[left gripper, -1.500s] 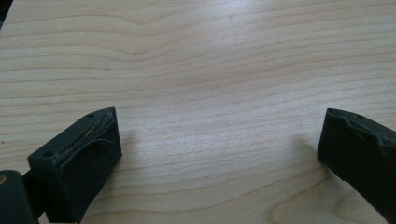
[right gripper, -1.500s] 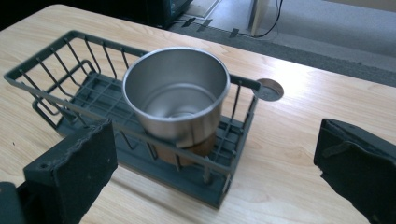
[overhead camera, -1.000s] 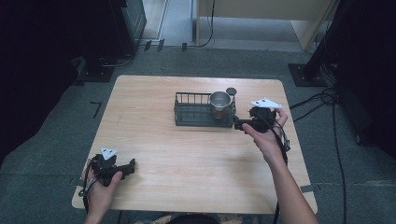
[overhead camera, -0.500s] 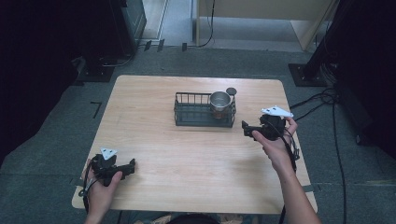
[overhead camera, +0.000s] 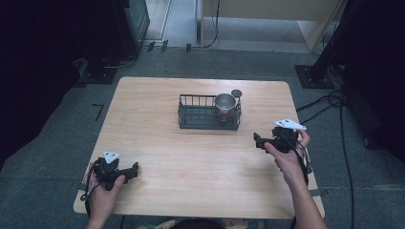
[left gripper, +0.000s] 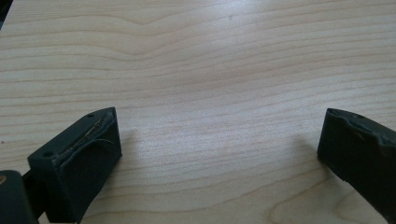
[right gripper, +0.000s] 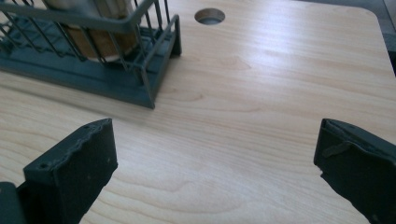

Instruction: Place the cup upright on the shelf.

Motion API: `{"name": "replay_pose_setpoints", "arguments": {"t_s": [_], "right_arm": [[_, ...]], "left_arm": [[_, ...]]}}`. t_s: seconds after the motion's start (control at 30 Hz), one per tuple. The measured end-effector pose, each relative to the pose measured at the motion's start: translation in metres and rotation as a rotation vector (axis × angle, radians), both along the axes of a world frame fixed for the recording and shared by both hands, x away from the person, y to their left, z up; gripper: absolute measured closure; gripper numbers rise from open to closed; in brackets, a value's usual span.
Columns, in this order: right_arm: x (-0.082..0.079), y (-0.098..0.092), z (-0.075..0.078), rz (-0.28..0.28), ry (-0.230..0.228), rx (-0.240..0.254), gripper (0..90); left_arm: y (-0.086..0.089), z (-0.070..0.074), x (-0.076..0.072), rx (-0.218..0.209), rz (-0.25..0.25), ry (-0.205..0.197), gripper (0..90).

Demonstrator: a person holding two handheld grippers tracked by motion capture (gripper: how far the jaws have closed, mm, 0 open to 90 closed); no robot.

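Light wooden worktop with rounded corners, standing on grey floor. A dark wire basket sits toward the far edge, a little right of centre, its long side parallel to that edge. A metal cup stands upright inside the basket at its right end, against the right wall. Just beyond the basket's far right corner there is a round hole in the worktop; in the right gripper view the same hole shows past the basket, and the cup is seen through the wires, its top cut off by the frame. The right gripper is held in the person's right hand over the worktop near the right edge, in front of and to the right of the basket, apart from it, pointing left. Its jaws are spread wide with nothing but bare wood between them. The left gripper is held in the left hand at the near left corner, low over the worktop, pointing right, well apart from the basket. Its jaws are likewise spread wide over bare wood grain, holding nothing. A grey three-cornered plate tops each gripper. Cables lie on the floor to the right of the table, beside dark equipment stands.
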State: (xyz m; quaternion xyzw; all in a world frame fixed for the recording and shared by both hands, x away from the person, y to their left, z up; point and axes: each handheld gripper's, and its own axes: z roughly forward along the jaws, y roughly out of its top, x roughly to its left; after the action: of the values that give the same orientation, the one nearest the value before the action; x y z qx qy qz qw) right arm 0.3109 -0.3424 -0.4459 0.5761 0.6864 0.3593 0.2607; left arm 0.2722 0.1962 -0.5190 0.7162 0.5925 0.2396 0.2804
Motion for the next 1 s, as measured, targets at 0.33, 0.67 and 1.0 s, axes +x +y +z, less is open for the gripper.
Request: {"name": "replay_pose_setpoints", "arguments": {"t_s": [0.33, 0.67, 1.0], "right_arm": [[-0.011, -0.013, -0.017, -0.026, 0.026, 0.000, 0.0], [-0.025, -0.027, -0.034, -0.056, 0.057, 0.006, 0.0], [-0.039, -0.037, -0.050, -0.076, 0.089, 0.010, 0.0]], "left_arm": [[0.000, 0.000, 0.000, 0.000, 0.000, 0.000, 0.0], [0.000, 0.000, 0.000, 0.000, 0.000, 0.000, 0.0], [0.000, 0.000, 0.000, 0.000, 0.000, 0.000, 0.0]]}}
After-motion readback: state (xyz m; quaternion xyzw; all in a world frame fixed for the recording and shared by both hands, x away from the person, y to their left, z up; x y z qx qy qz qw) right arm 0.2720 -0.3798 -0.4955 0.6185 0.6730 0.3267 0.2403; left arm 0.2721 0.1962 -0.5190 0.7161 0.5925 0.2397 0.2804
